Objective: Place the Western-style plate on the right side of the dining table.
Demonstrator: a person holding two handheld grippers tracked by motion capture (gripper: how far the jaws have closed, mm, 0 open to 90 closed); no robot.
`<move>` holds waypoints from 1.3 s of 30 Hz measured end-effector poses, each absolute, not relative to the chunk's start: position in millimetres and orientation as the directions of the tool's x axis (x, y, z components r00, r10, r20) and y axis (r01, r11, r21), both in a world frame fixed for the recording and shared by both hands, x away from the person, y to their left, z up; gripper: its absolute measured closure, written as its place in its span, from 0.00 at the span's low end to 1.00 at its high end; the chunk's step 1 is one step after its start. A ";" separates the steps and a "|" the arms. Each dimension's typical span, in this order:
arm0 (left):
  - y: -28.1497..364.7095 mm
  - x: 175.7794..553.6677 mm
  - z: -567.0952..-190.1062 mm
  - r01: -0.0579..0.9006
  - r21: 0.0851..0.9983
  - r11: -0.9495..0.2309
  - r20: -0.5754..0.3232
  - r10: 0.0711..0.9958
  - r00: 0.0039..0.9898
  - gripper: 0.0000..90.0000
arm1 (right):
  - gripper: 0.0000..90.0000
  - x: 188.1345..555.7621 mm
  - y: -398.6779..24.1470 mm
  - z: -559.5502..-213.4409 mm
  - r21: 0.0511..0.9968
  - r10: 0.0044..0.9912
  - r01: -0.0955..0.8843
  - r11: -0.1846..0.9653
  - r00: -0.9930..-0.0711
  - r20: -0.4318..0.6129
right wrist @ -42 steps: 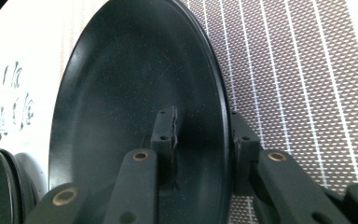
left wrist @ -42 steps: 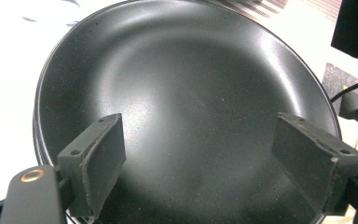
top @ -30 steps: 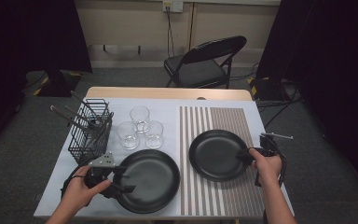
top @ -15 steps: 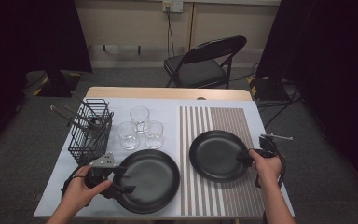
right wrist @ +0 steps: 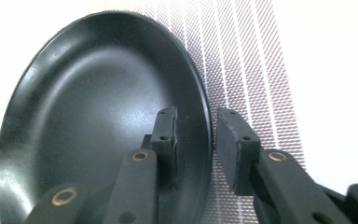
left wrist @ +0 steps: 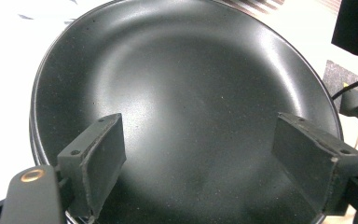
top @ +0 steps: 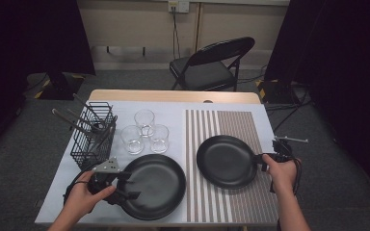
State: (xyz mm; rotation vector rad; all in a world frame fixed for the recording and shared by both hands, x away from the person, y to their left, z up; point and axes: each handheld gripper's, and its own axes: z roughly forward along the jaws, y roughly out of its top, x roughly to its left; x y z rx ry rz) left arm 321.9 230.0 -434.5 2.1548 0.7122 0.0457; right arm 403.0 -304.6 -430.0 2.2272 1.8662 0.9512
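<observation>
left tongs point(top: 125, 186): wide open over big black plate point(top: 156, 190) | right tongs point(right wrist: 196, 144): pinching rim of small black plate point(right wrist: 98, 121) on striped mat point(top: 231, 192)

Dim surroundings — bright, overexposed tabletop

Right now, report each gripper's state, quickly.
Left gripper: open, jaws wide over the near plate, gripping nothing.
Right gripper: jaws astride the rim of the striped-mat plate; grip cannot be told.
</observation>
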 end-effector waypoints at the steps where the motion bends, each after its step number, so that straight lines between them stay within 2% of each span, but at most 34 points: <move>1: 230.0 322.0 -434.4 0.472 0.738 -0.481 -0.208 0.504 0.838 0.19 | 0.75 402.4 -306.0 -428.3 0.444 0.911 0.859 -0.255 0.060 0.407; 9: 230.2 322.1 -434.1 0.472 0.739 -0.481 -0.207 0.504 0.838 0.19 | 0.65 397.3 -308.4 -424.2 0.480 0.908 0.841 -0.248 0.029 0.418; 13: 230.1 321.7 -433.2 0.474 0.741 -0.476 -0.212 0.505 0.837 0.19 | 0.57 395.9 -308.2 -421.4 0.511 0.917 0.830 -0.222 -0.001 0.399; 23: 230.9 321.4 -432.2 0.471 0.742 -0.477 -0.208 0.504 0.838 0.19 | 0.46 391.1 -304.0 -419.3 0.550 0.931 0.820 -0.159 -0.061 0.360; 39: 230.2 322.3 -430.0 0.465 0.750 -0.470 -0.212 0.495 0.843 0.19 | 0.37 382.0 -287.8 -422.2 0.604 0.928 0.796 -0.036 -0.198 0.317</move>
